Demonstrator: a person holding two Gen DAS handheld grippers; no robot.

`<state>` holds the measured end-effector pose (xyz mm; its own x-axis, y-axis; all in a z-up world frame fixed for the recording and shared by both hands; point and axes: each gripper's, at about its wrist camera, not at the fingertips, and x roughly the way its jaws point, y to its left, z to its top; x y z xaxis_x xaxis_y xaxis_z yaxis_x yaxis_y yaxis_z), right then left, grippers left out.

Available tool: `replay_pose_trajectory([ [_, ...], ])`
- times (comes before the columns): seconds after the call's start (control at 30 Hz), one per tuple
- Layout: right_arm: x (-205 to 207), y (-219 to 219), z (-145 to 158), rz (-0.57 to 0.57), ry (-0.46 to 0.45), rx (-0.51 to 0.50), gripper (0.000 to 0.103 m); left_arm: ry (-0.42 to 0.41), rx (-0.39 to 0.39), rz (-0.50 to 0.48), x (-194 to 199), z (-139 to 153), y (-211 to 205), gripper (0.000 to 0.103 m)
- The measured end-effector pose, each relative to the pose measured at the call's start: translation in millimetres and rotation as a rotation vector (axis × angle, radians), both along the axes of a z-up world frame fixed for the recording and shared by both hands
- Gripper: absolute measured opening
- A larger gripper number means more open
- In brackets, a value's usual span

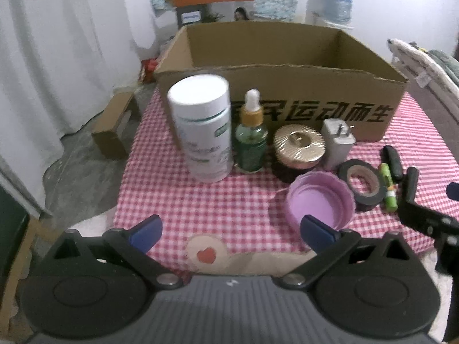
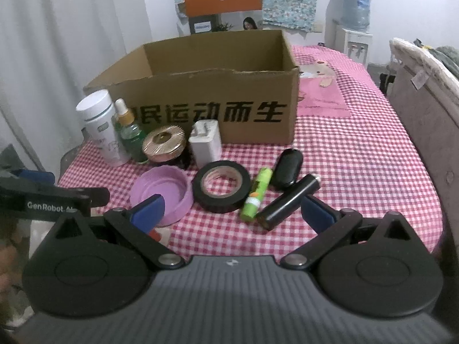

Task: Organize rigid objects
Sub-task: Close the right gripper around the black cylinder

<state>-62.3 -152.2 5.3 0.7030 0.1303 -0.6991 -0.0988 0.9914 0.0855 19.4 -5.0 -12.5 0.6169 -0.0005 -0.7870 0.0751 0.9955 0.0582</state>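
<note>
Nothing gripped at present: left gripper [image 1: 229, 230] spread wide and empty above the near edge of the table [image 2: 358, 154], right gripper [image 2: 231, 210] likewise spread and empty, aligned toward the near-right group of items. Judged to be the start of a first pick, with every item still outside the cardboard box [image 2: 200, 109], which sits open-topped toward the far edge. Advised: take tall items low on the body with fingers square to the sides, lift clear of the box's front wall, lower in without knocking neighbours. Left to right along the box front: white bottle [image 1: 200, 126] upright, tall, smooth plastic; green dropper bottle [image 1: 251, 140] just beside it, upright, narrow, likely to tip; gold-lidded jar [image 1: 298, 150], squat; white charger [image 1: 338, 146] standing on end, prongs up. Nearer the front edge: purple lid [image 1: 320, 203] lying open side up; black tape roll [image 2: 221, 185] flat; green tube [image 2: 256, 193], black oval case [image 2: 288, 167] and black cylinder [image 2: 288, 202] lying down, close together.
</note>
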Motion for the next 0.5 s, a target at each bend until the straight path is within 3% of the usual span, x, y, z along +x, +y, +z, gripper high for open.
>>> replay_pose_trajectory([
  [0.13,3.1,-21.1,2.4,-0.048,-0.008,0.032,0.101,-0.065,-0.012,-0.092,0.8,4.0,-14.1,0.102],
  [0.3,9.5,-50.7,2.4,-0.126,-0.021,0.079,0.098,-0.154,-0.047,-0.273,-2.7,12.7,-41.7,0.102],
  [0.43,17.7,-68.8,-3.2,-0.157,-0.004,0.131,0.087,-0.164,-0.105,-0.419,-0.5,14.1,-64.2,0.098],
  [0.5,24.6,-75.9,-8.1,-0.163,0.021,0.158,0.078,-0.155,-0.105,-0.492,0.3,12.0,-78.0,0.090],
])
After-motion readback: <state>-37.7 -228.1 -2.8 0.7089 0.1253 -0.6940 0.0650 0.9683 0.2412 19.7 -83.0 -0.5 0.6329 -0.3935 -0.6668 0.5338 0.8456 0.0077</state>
